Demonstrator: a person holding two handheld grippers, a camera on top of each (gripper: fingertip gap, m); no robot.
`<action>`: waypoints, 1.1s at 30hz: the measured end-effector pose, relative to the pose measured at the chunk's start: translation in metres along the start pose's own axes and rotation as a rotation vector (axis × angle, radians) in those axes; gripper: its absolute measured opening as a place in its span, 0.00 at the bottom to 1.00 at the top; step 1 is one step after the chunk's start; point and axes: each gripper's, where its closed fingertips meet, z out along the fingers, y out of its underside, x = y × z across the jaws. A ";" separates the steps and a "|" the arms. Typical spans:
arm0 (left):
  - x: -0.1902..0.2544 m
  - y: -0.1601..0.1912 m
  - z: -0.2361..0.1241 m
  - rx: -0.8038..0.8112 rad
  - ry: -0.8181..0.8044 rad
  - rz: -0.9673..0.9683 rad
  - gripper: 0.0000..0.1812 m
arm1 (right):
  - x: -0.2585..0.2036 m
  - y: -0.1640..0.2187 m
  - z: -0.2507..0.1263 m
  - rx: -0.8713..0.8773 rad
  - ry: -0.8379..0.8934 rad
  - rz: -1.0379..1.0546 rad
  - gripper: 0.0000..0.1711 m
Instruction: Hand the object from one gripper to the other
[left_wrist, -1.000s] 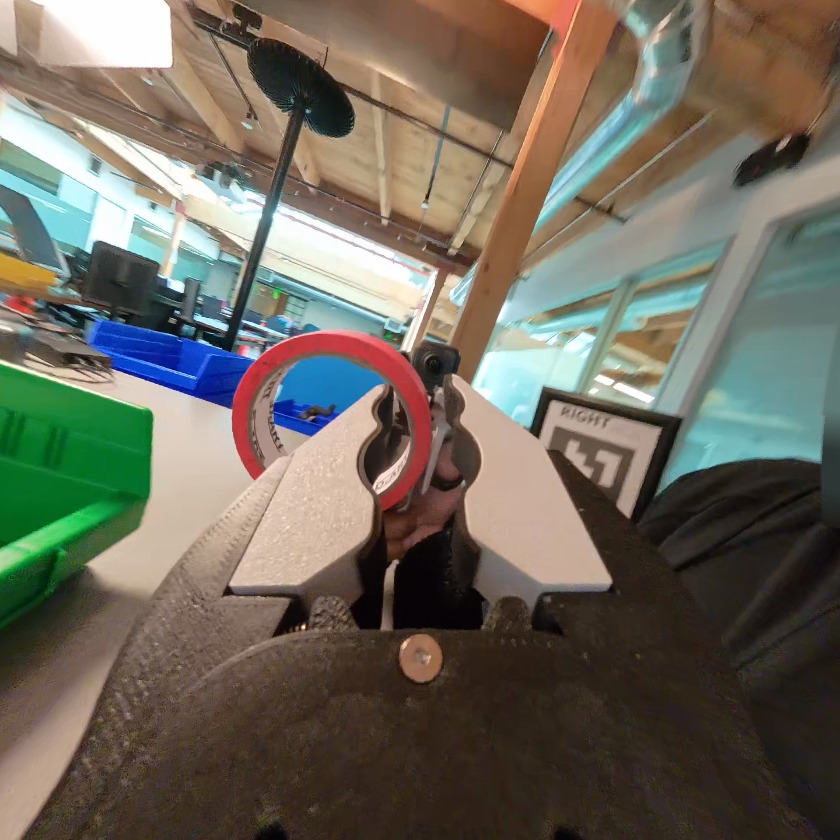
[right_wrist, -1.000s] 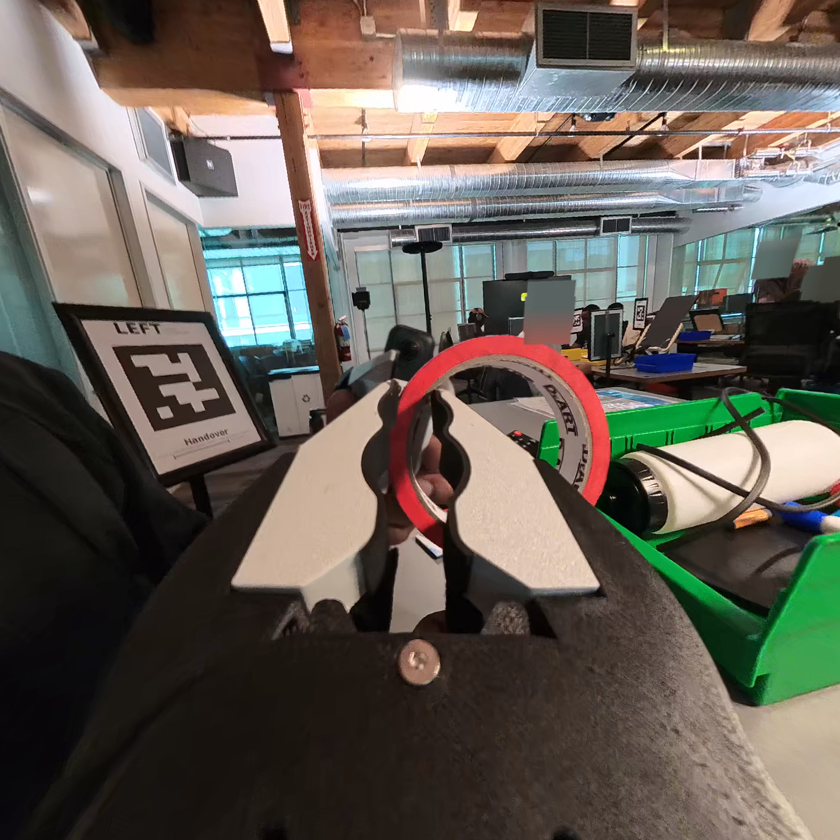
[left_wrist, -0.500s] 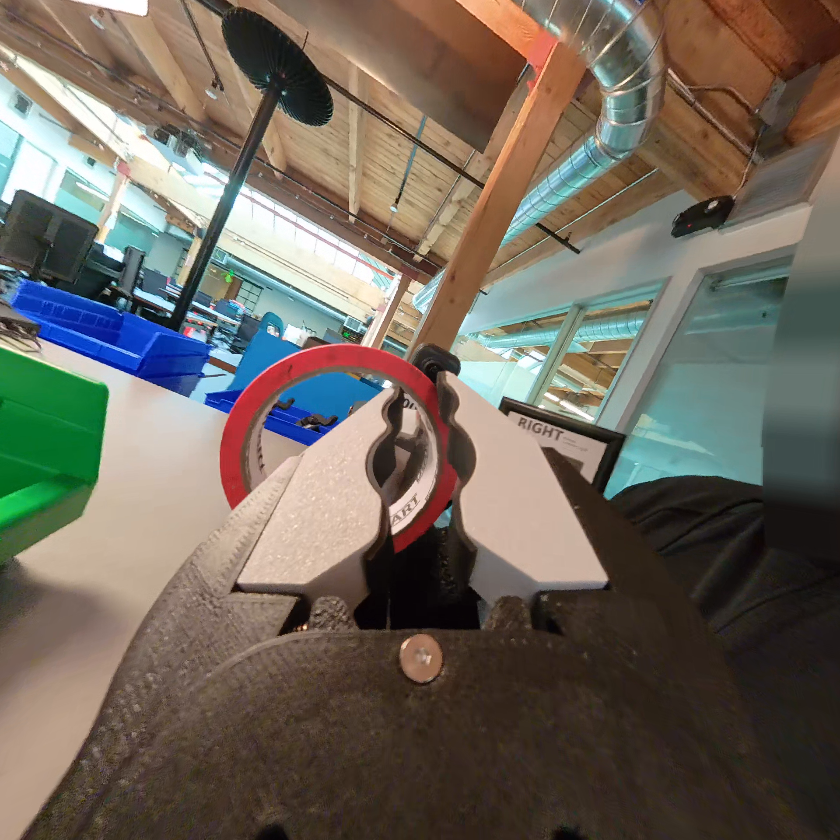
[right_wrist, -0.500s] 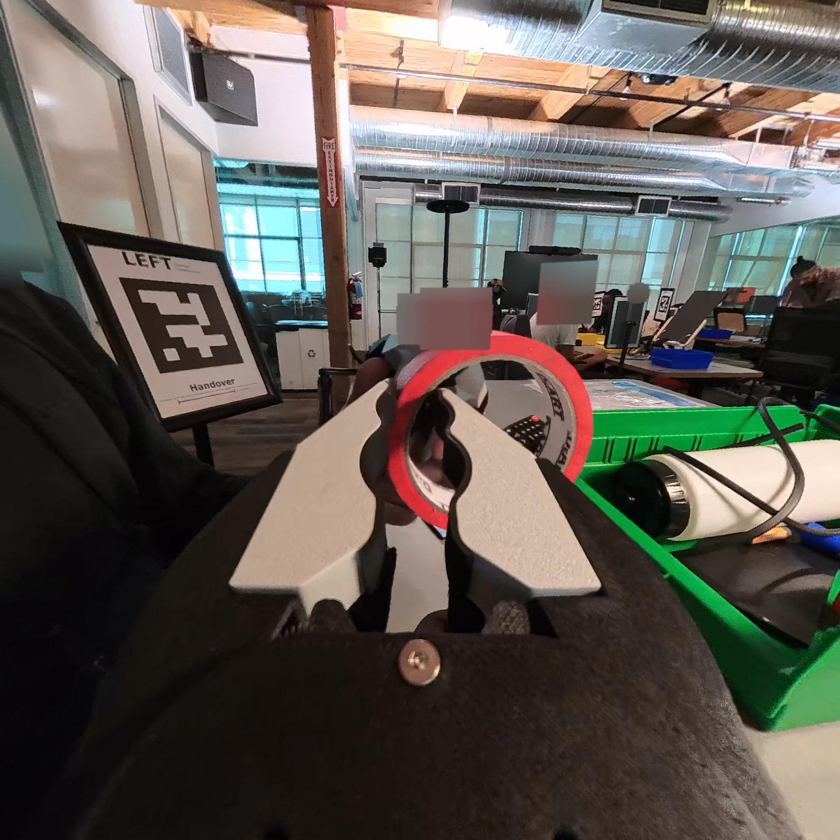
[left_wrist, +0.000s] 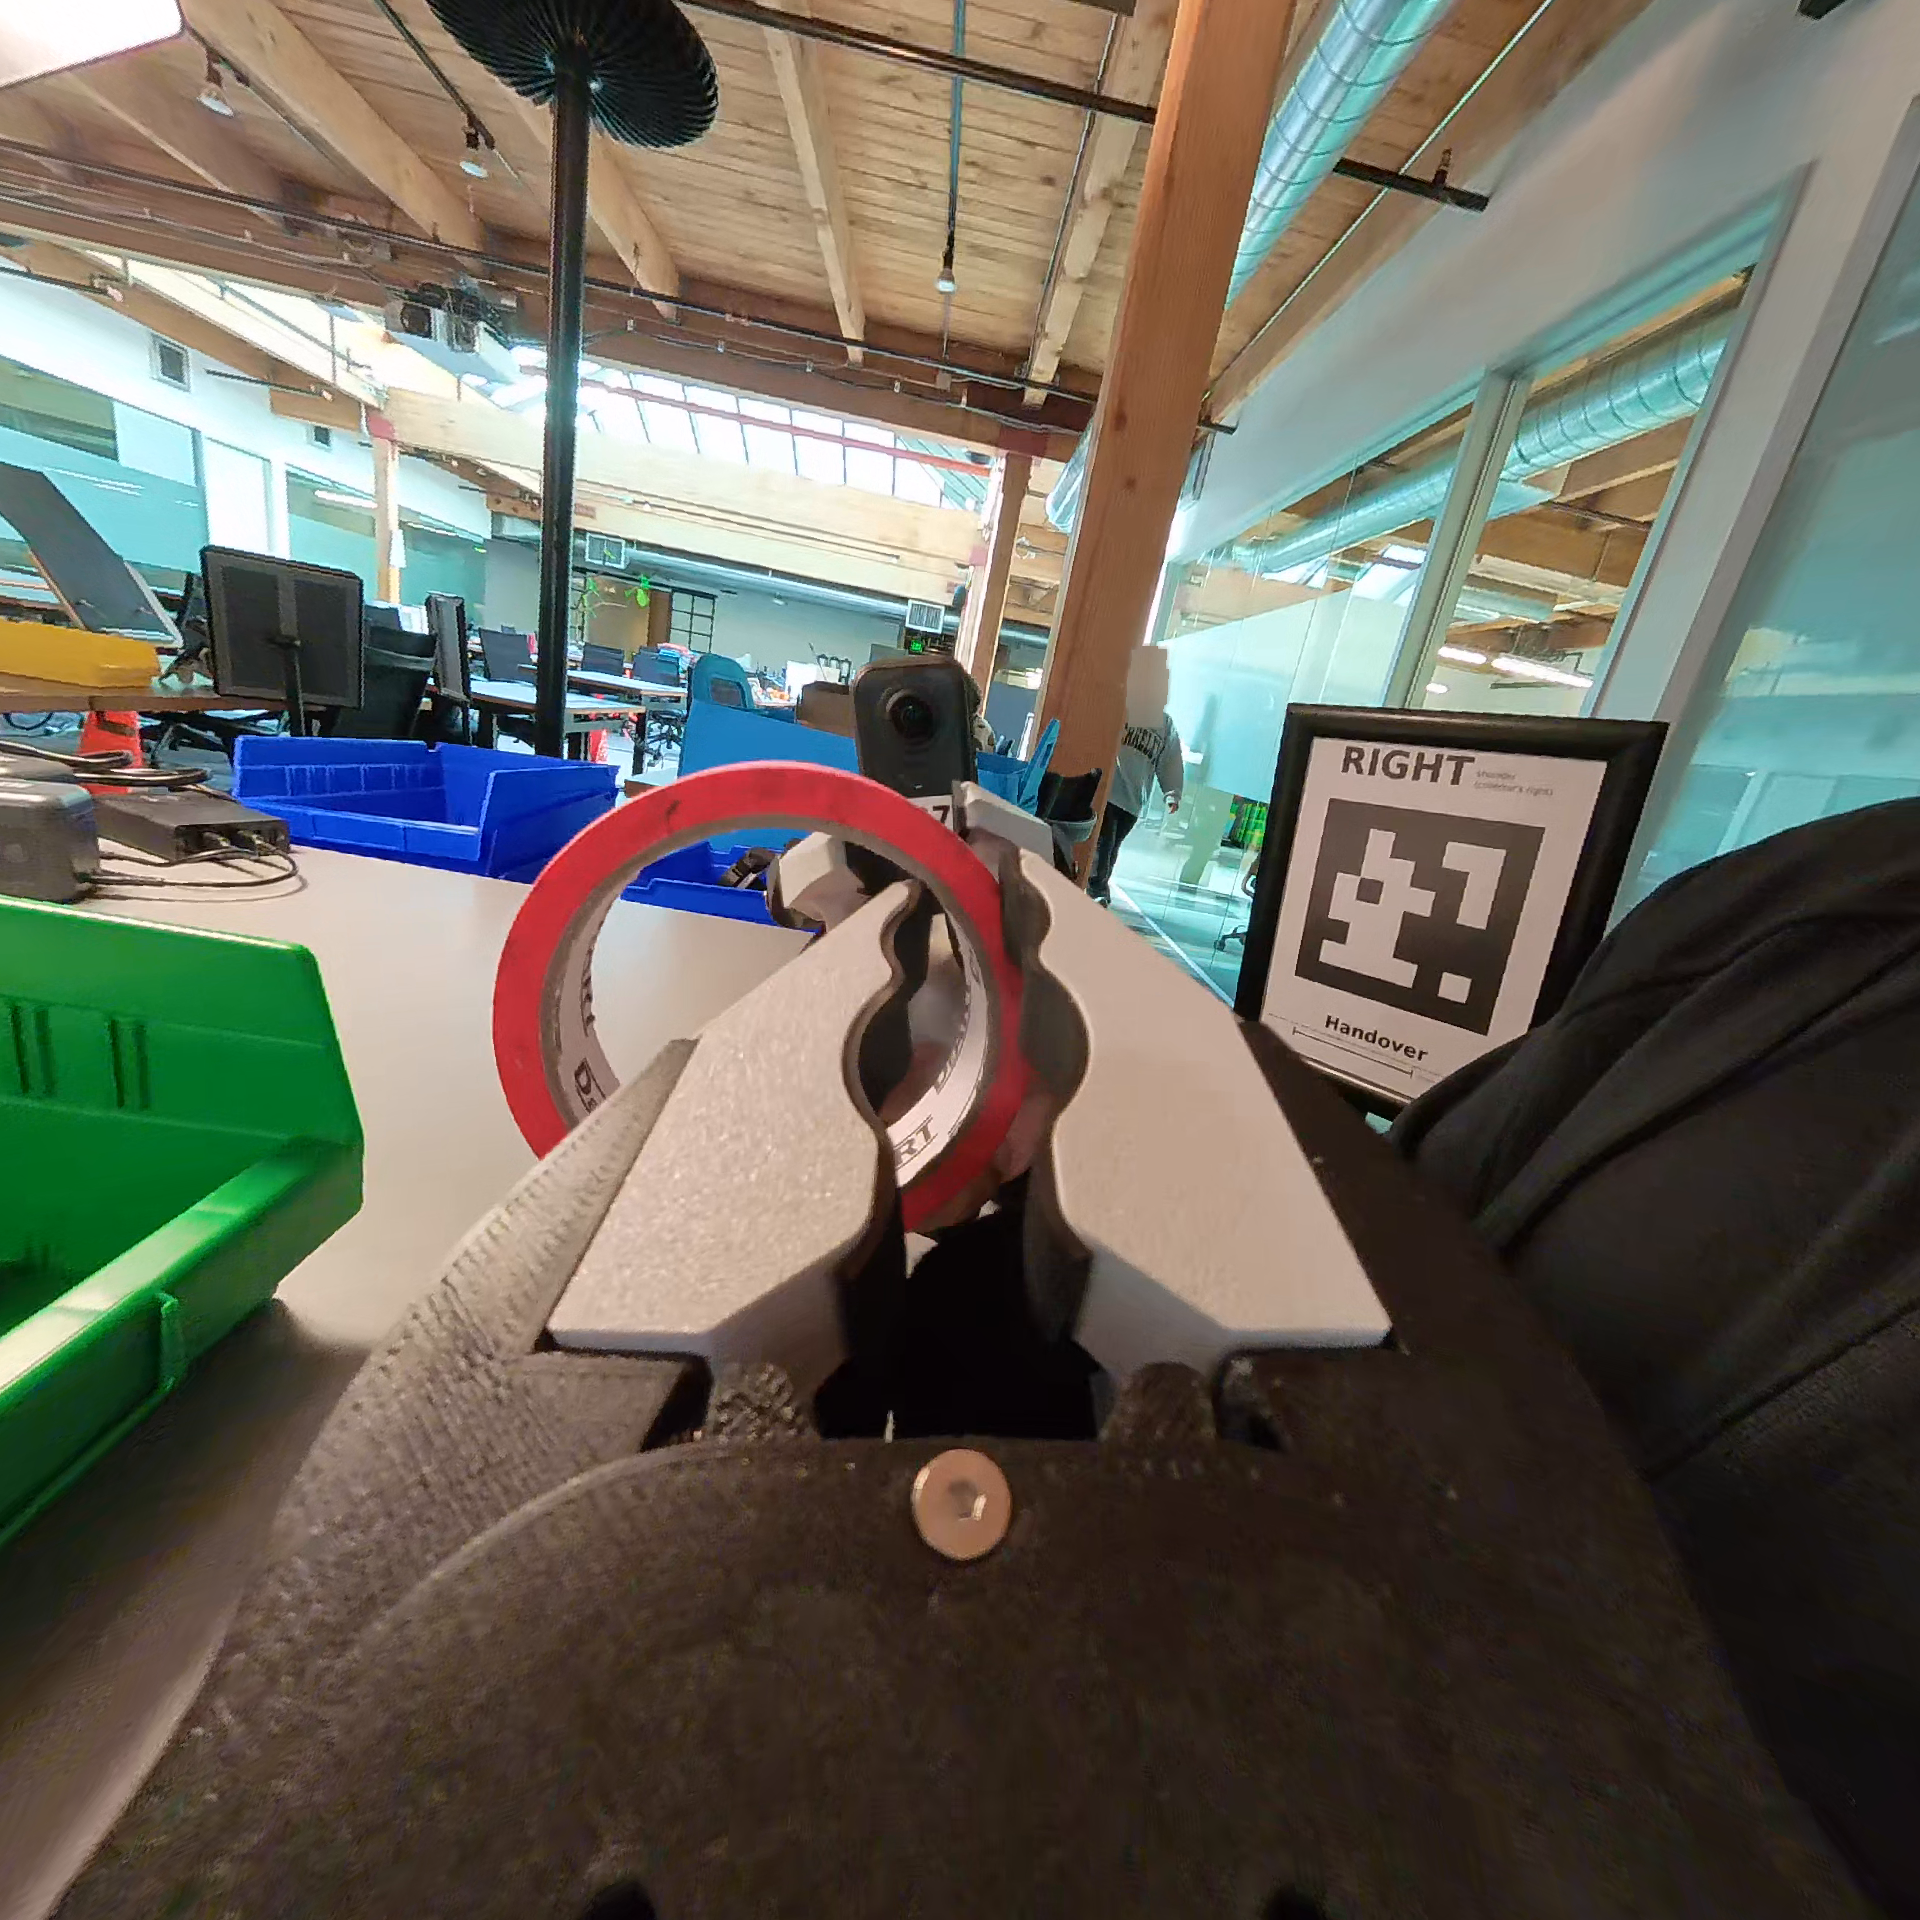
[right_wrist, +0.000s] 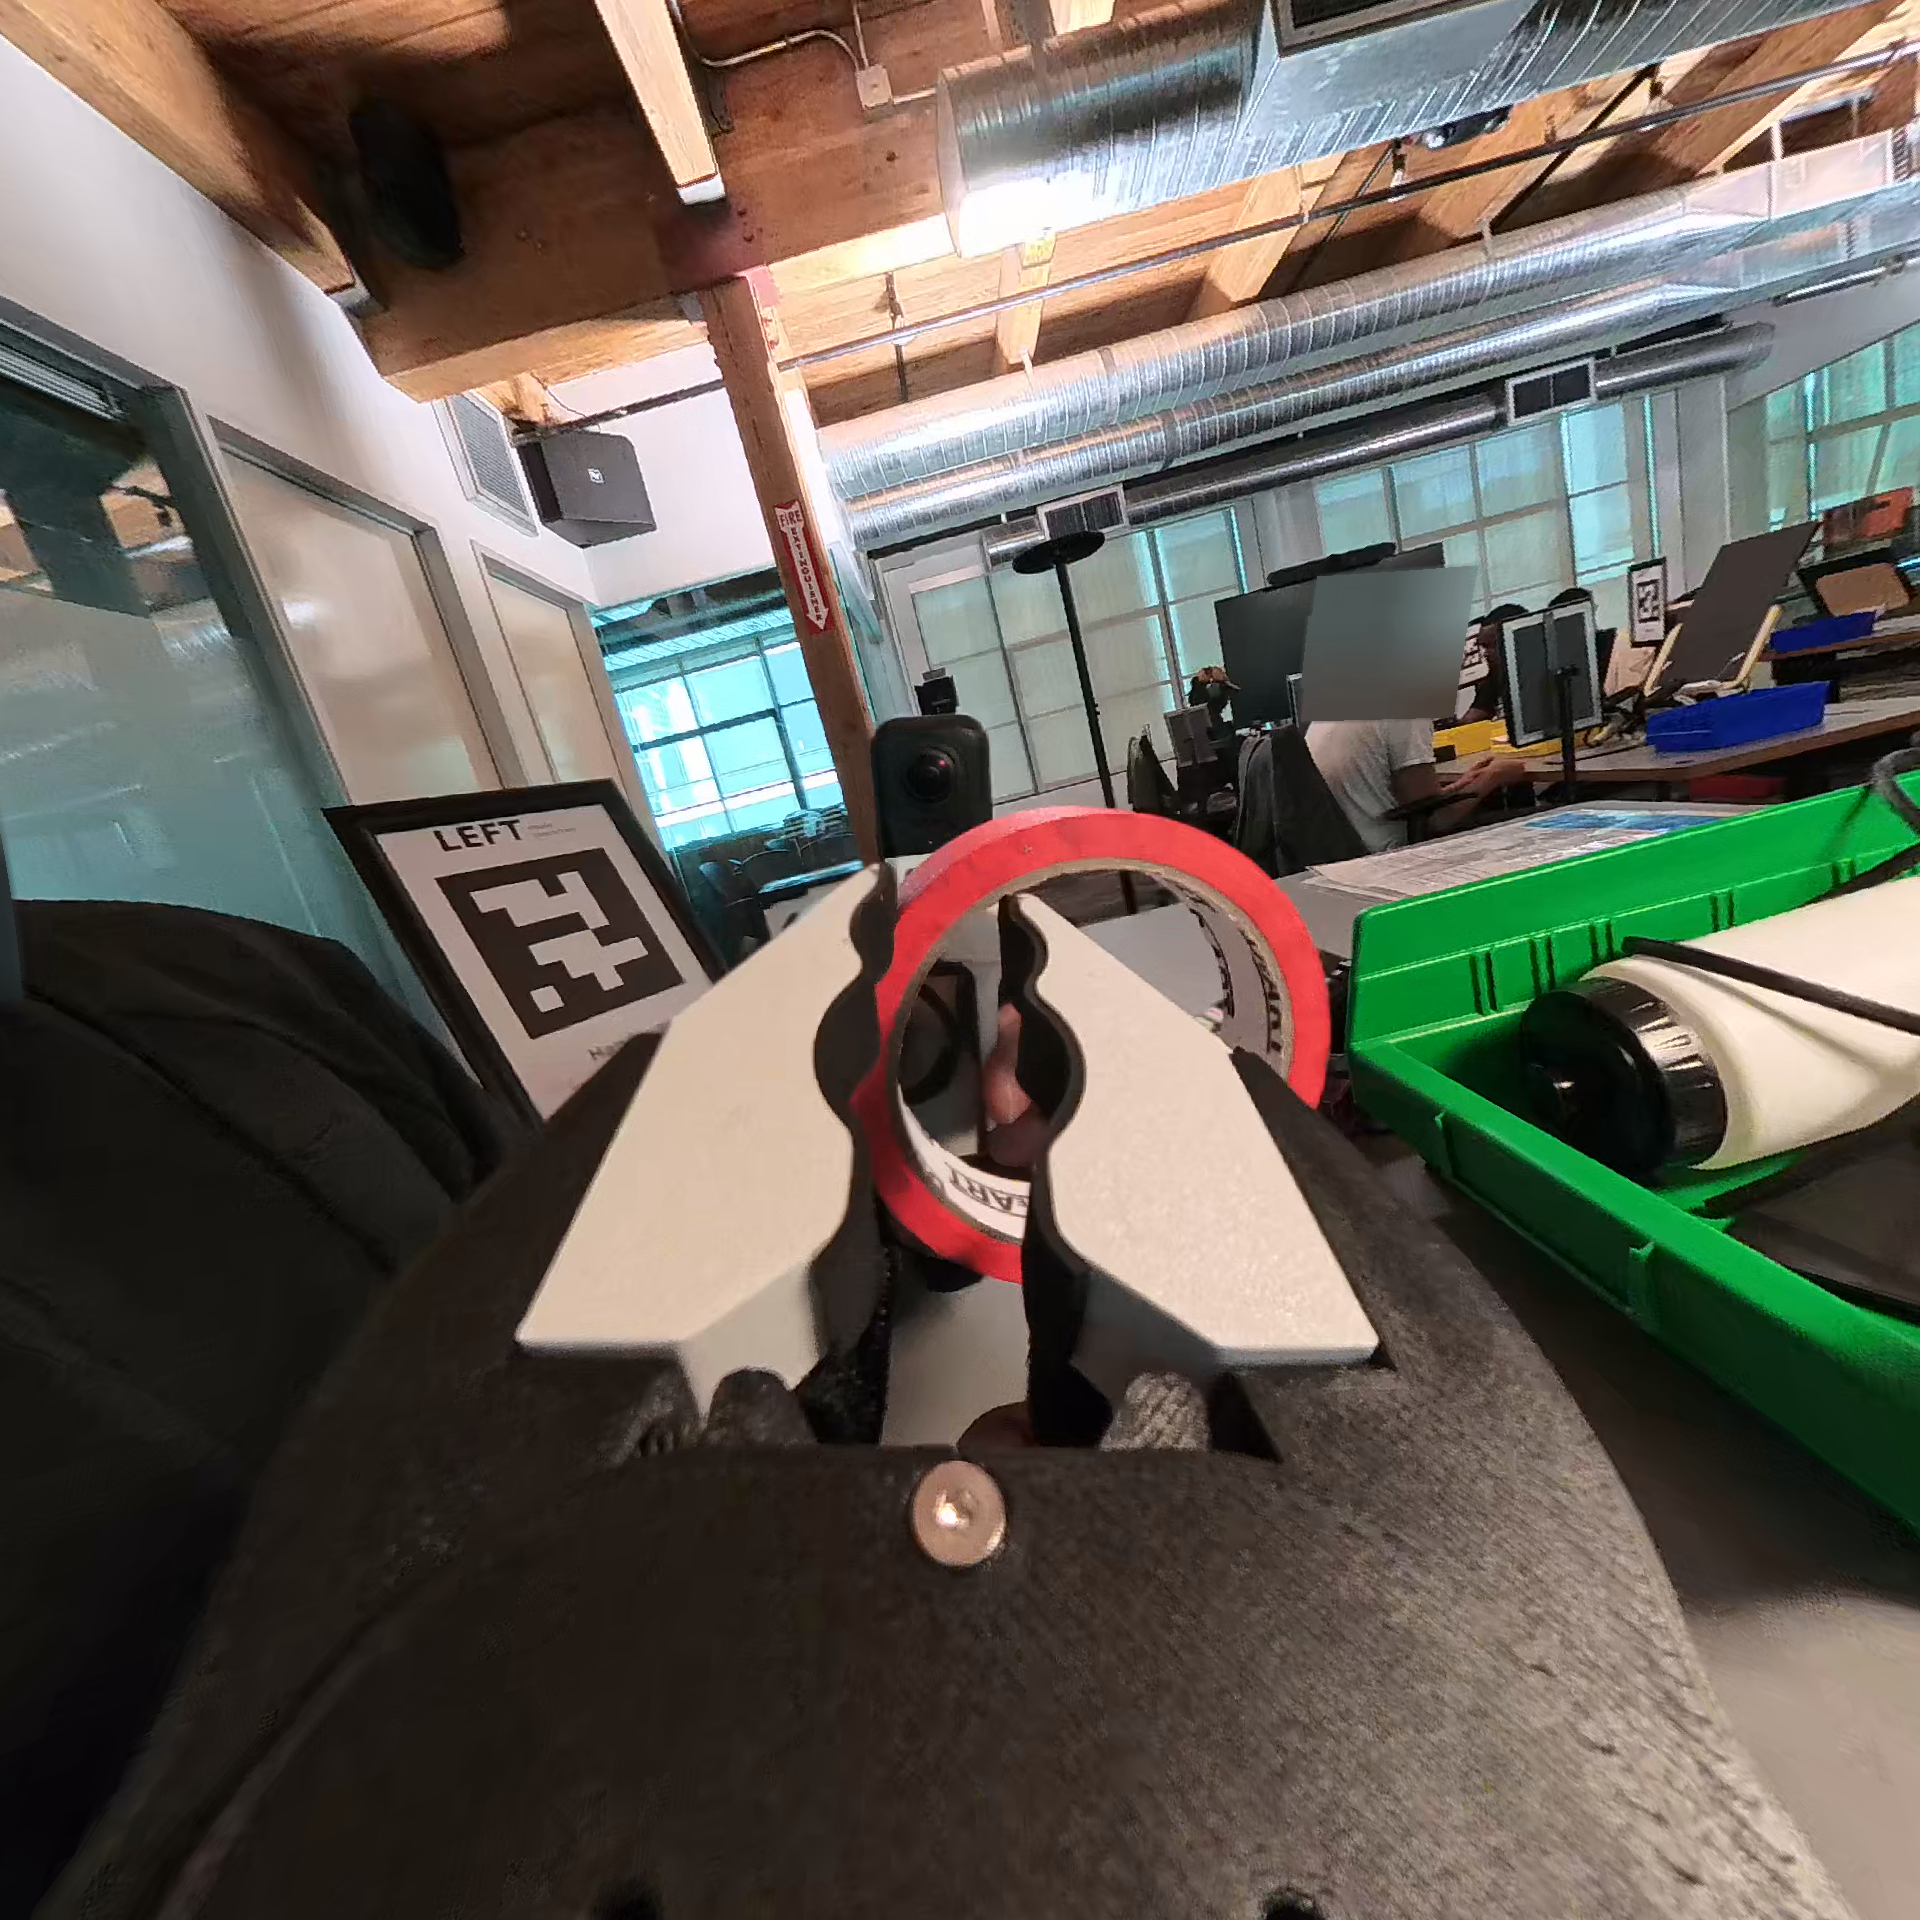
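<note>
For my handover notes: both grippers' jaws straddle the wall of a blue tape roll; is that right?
No: the tape roll is red, not blue, per the right wrist view. The left gripper and right gripper do straddle its wall.

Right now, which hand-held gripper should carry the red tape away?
Probably the right hand-held gripper: both its fingers look snug on the red tape, while the left hand-held gripper shows a gap beside it.
</note>
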 end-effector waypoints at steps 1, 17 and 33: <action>-0.001 0.000 0.000 0.001 0.000 -0.010 0.08 | 0.001 0.000 0.000 -0.002 0.012 -0.024 0.11; -0.006 -0.006 -0.003 0.038 -0.017 -0.052 0.08 | 0.000 0.000 0.001 -0.005 0.025 -0.078 0.11; -0.009 -0.002 -0.001 0.014 -0.041 -0.043 0.08 | 0.004 0.002 0.002 -0.017 0.064 -0.120 0.11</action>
